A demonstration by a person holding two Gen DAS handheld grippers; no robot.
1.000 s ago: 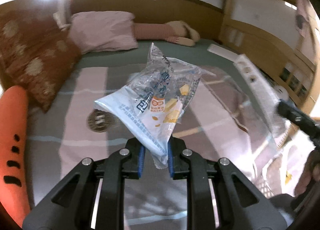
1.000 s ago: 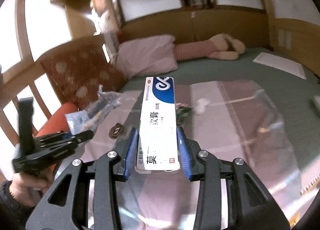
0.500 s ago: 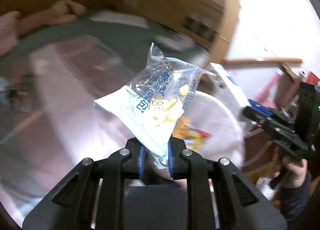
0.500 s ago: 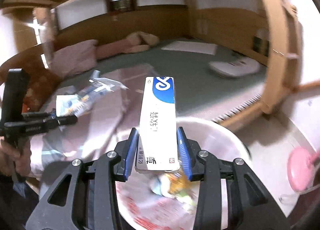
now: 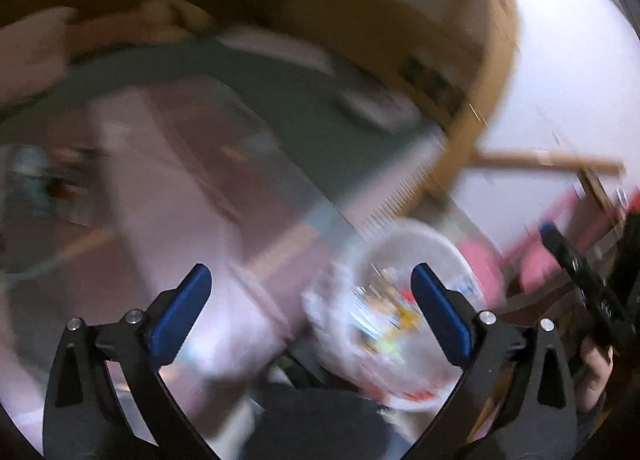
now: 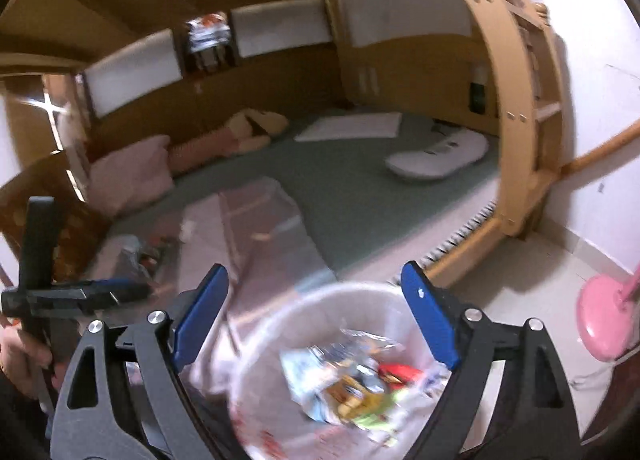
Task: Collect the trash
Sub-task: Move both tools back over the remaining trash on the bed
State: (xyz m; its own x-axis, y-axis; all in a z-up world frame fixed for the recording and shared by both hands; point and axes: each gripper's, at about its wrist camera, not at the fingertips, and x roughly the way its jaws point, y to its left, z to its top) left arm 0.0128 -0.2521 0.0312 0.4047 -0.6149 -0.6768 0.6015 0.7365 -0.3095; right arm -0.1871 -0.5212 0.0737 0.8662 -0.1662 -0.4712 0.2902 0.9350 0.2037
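Note:
A pale round bin (image 6: pixel 320 292) stands on the floor beside the bed, with several crumpled wrappers (image 6: pixel 352 380) lying in it. My right gripper (image 6: pixel 314 312) hangs over the bin, its jaws opening, with nothing between the blue pads. My left gripper (image 5: pixel 310 300) is also opening wide and empty, over the bed's edge with the bin (image 5: pixel 460 256) just to its right; this view is blurred. Each gripper shows in the other's view: the left gripper (image 6: pixel 120 294) at the left, the right gripper (image 5: pixel 560 248) at the right. More litter (image 6: pixel 136 256) lies on the pink blanket.
The bed has a green sheet (image 6: pixel 360 187), a pink pillow (image 6: pixel 128 171), a plush toy (image 6: pixel 248 131) and a white board-like object (image 6: pixel 436 155). A wooden bed frame post (image 6: pixel 516 131) rises right of the bin. A pink fan base (image 6: pixel 608 320) sits on the tiled floor.
Both grippers swung from the bed to the bin and opened. The snack bag has left the left jaws and the toothpaste box the right jaws.

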